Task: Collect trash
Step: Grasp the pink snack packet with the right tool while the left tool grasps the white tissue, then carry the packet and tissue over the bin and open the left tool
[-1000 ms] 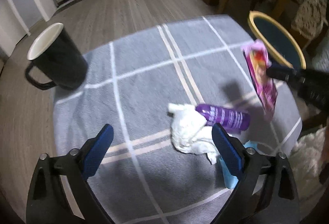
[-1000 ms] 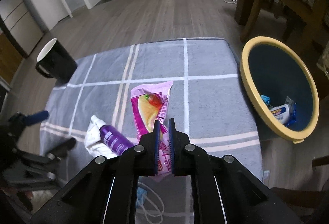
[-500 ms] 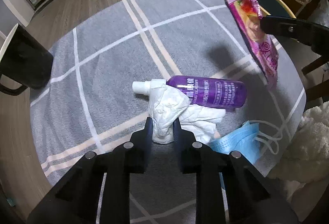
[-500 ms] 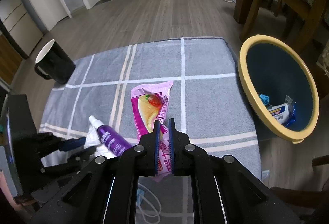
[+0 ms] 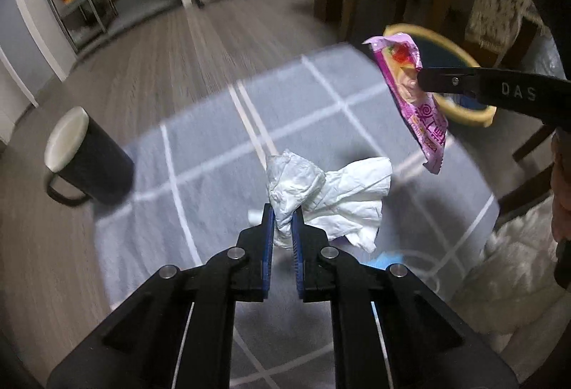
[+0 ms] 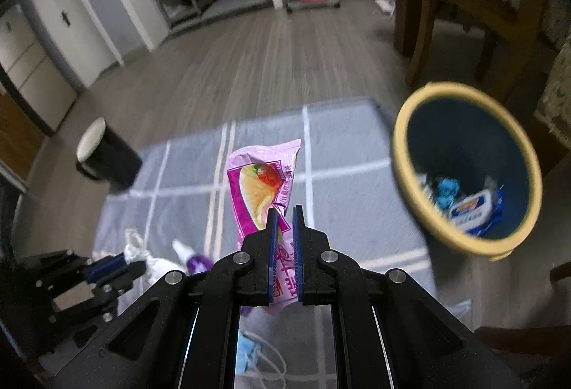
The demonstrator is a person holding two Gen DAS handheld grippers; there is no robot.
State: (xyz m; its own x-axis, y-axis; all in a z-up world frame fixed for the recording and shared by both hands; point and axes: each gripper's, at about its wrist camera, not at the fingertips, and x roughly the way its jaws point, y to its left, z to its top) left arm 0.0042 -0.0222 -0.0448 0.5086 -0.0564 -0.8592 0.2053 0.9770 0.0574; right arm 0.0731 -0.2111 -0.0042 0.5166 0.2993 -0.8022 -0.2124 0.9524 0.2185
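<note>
Lifted since half a second ago: crumpled tissue (image 5: 321,196) now clear of the grey mat (image 5: 214,153), pinched in left tongs (image 5: 283,228).
Soft, near weightless, compressible; gripped at bunched lower end, loose folds trailing right. Pink wrapper (image 6: 264,182) thin, slick, clamped at lower half in right tongs (image 6: 284,232), held left of yellow-rimmed bin (image 6: 403,125).

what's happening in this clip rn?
Trash pickup on a grey checked rug. The left tool is shut on a crumpled white tissue, lifted off the rug. The right tool is shut on a pink snack wrapper, held up left of the yellow-rimmed bin. A purple bottle, blue mask and black mug remain on the rug.
</note>
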